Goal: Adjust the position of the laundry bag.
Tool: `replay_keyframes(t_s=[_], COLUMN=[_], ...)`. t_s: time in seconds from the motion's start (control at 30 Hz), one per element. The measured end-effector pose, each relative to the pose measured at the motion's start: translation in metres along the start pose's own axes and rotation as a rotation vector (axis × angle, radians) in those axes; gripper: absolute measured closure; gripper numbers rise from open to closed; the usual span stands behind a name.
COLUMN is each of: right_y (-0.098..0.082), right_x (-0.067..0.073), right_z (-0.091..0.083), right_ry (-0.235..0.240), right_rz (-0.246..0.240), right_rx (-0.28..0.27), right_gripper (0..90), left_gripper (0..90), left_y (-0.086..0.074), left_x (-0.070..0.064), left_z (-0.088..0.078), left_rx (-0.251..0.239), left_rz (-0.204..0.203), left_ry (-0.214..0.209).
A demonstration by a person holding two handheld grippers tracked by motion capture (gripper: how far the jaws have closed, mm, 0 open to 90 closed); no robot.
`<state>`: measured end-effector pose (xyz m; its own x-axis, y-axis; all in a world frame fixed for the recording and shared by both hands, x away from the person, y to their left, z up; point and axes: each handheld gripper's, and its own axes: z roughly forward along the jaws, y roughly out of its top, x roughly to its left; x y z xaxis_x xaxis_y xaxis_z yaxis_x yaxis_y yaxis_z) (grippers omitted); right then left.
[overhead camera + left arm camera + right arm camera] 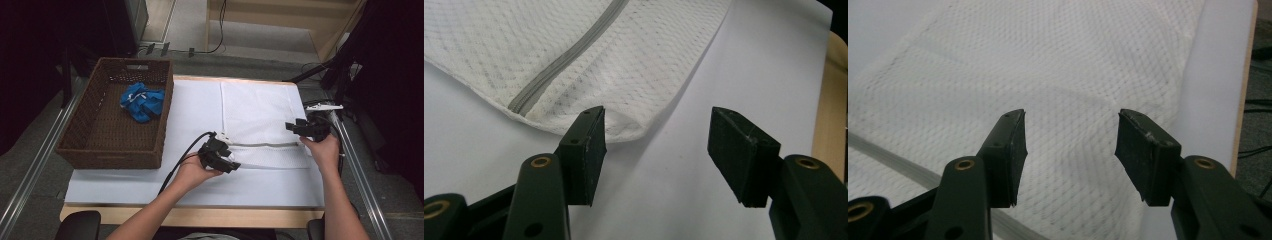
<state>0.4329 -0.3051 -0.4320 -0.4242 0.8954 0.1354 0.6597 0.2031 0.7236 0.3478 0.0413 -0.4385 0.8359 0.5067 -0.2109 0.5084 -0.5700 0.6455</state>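
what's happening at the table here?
A person works a white mesh laundry bag lying flat on the white-covered table. The left gripper sits open at the bag's near left corner, the right gripper open at its right edge; neither grips it. Blue cloth lies in the wicker basket.

You have open white desk [200, 107] between the wicker basket [162, 130] at the left edge and the flat mesh bag [257, 115], plus a bare front strip.
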Motion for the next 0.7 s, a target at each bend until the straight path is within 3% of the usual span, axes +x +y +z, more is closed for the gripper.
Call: replay_keyframes(t_s=[0.27,0.33,0.47,0.7], right_y=[0.000,-0.003,-0.009,-0.013], right_x=[-0.016,-0.019,-0.027,-0.030], right_z=[0.012,0.019,0.028,0.038], right_ry=[-0.027,-0.029,-0.031,-0.050], right_rz=[0.034,0.051,0.055,0.069], right_rx=[0.011,0.041,0.072,0.085], right_gripper=[46.7,46.5,45.6,44.9], left_gripper=[41.2,41.3,41.9,48.4], left_y=[0.000,0.000,-0.002,-0.003], left_x=[0.005,0.005,0.007,0.009], left_z=[0.014,0.020,0.026,0.032], left_rx=[0.008,0.009,0.009,0.007], left_rz=[-0.004,0.010,-0.004,0.004], left_ry=[0.014,0.024,0.022,0.039])
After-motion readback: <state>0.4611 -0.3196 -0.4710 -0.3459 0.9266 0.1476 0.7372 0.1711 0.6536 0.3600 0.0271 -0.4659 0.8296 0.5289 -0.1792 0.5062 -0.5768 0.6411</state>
